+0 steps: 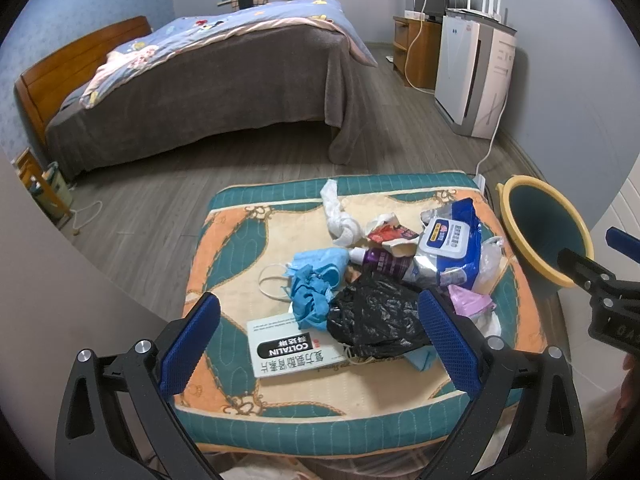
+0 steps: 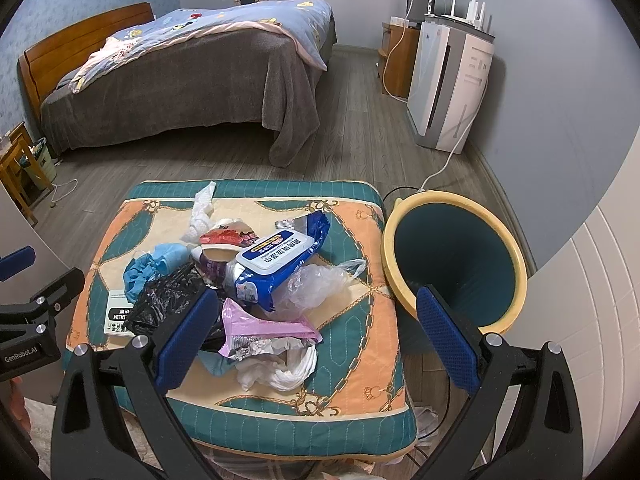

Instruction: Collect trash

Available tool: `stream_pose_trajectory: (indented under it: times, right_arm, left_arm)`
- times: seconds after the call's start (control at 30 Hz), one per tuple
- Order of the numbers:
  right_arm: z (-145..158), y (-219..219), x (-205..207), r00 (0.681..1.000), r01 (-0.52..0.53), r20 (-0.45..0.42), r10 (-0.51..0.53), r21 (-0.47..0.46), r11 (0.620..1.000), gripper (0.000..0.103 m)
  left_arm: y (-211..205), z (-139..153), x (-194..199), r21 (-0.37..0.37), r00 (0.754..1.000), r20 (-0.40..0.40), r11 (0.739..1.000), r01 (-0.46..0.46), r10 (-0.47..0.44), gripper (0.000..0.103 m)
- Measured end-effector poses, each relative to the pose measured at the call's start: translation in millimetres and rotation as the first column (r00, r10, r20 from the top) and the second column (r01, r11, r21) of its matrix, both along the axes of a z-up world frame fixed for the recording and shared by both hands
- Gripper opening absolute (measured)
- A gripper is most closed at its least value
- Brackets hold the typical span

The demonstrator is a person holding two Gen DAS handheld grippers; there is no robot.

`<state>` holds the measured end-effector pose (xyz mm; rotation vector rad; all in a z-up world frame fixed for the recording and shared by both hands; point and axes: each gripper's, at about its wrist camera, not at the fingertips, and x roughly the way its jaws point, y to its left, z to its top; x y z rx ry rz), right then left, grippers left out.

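Both tools were spread wide and held nothing. The left gripper [image 1: 320,340] hovered over the near edge of the teal-and-orange quilted cushion [image 1: 224,240], above a crumpled black plastic bag [image 1: 372,320] and a white medicine box [image 1: 288,346]. The right gripper [image 2: 316,336] hung over a pink foil wrapper [image 2: 260,326] and white crumpled tissue [image 2: 288,372]. A blue wet-wipes pack [image 2: 276,264] lay mid-pile. The teal bin with a yellow rim [image 2: 452,260] stood just beside the cushion's right side.
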<state>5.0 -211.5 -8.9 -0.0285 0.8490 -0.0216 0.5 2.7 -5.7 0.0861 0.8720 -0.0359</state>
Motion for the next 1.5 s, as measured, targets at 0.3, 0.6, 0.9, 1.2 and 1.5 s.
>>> stream_pose_trajectory:
  times: [0.3, 0.6, 0.9, 1.2, 1.5]
  right_arm:
    - [0, 0, 0, 1.000, 0.000, -0.001, 0.000, 0.001, 1.000, 0.098]
    - [-1, 0, 0, 1.000, 0.000, -0.002, 0.000, 0.001, 1.000, 0.098]
    - [-1, 0, -2, 1.000, 0.001, -0.004, -0.001, 0.003, 1.000, 0.098]
    - [-2, 0, -3, 1.000, 0.000, -0.009, 0.000, 0.002, 1.000, 0.098]
    - [2, -27, 19, 0.996, 0.091, -0.003, -0.091, 0.072, 0.993, 0.097]
  left_arm:
    - [0, 0, 0, 0.002, 1.000, 0.000, 1.000, 0.000, 0.000, 0.098]
    - [0, 0, 0, 0.003, 1.000, -0.001, 1.000, 0.001, -0.001, 0.098]
    - [0, -1, 0, 0.003, 1.000, -0.003, 1.000, 0.001, -0.001, 0.098]
    - [4, -4, -3, -0.005, 1.000, -0.002, 1.000, 0.009, -0.009, 0.098]
    - [15, 4, 12, -0.026, 0.999, 0.016, 0.999, -0.032, 0.032, 0.098]
